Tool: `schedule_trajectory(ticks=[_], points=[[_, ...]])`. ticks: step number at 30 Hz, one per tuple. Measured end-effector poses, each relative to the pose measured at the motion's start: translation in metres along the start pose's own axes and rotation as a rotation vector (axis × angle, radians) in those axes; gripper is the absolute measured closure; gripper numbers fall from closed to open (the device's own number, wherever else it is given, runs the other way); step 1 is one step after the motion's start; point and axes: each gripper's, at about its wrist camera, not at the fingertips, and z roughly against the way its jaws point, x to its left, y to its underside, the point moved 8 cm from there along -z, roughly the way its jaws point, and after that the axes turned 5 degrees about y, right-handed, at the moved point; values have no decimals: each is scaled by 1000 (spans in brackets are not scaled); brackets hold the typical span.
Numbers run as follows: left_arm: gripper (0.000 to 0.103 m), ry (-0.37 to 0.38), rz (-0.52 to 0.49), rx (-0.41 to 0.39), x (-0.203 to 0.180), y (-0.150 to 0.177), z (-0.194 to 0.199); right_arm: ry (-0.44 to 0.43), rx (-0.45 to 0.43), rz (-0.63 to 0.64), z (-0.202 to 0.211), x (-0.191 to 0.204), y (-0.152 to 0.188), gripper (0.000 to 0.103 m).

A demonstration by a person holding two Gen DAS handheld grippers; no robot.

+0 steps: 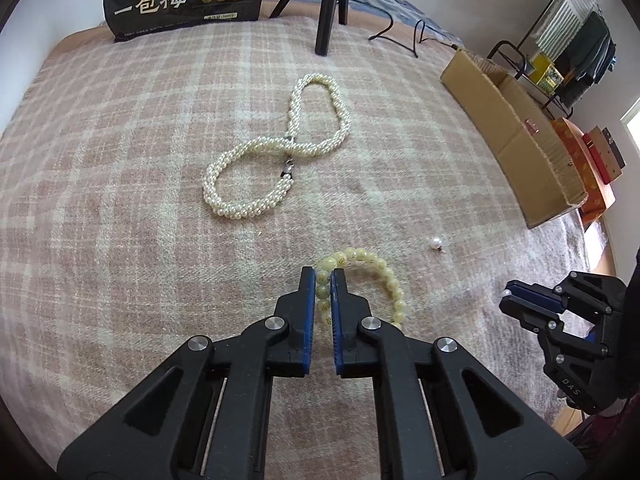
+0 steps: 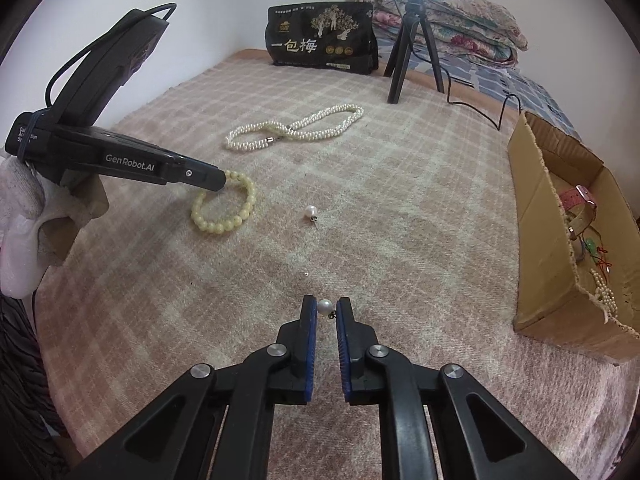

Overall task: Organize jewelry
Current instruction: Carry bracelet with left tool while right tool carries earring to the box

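Note:
My left gripper (image 1: pixel 322 274) is shut on a yellow bead bracelet (image 1: pixel 380 270) that lies on the plaid blanket; it also shows in the right wrist view (image 2: pixel 224 220). My right gripper (image 2: pixel 325 306) is shut on a white pearl earring (image 2: pixel 325 306), and it appears at the right of the left wrist view (image 1: pixel 506 295). A second pearl earring (image 1: pixel 435 243) lies loose on the blanket (image 2: pixel 311 211). A long pearl necklace (image 1: pixel 256 156) lies in a figure eight farther back (image 2: pixel 296 128).
An open cardboard box (image 2: pixel 532 216) at the right holds a pink watch (image 2: pixel 580 194) and other jewelry. A black snack bag (image 2: pixel 320 40) and a black tripod (image 2: pixel 412 40) stand at the back. A tiny bead (image 2: pixel 306 275) lies on the blanket (image 2: pixel 420 200).

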Motion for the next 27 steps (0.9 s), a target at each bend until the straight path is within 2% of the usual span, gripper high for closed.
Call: schedule_trajectory(ticks=[5, 15, 27], points=[[98, 33, -2, -38, -10, -6, 19, 3, -21, -8, 8, 0, -6, 95], [98, 50, 9, -108, -18, -18, 47, 16, -68, -17, 28, -2, -14, 95], [98, 81, 1, -171, -38, -37, 66, 50, -141, -49, 60, -20, -25, 95]])
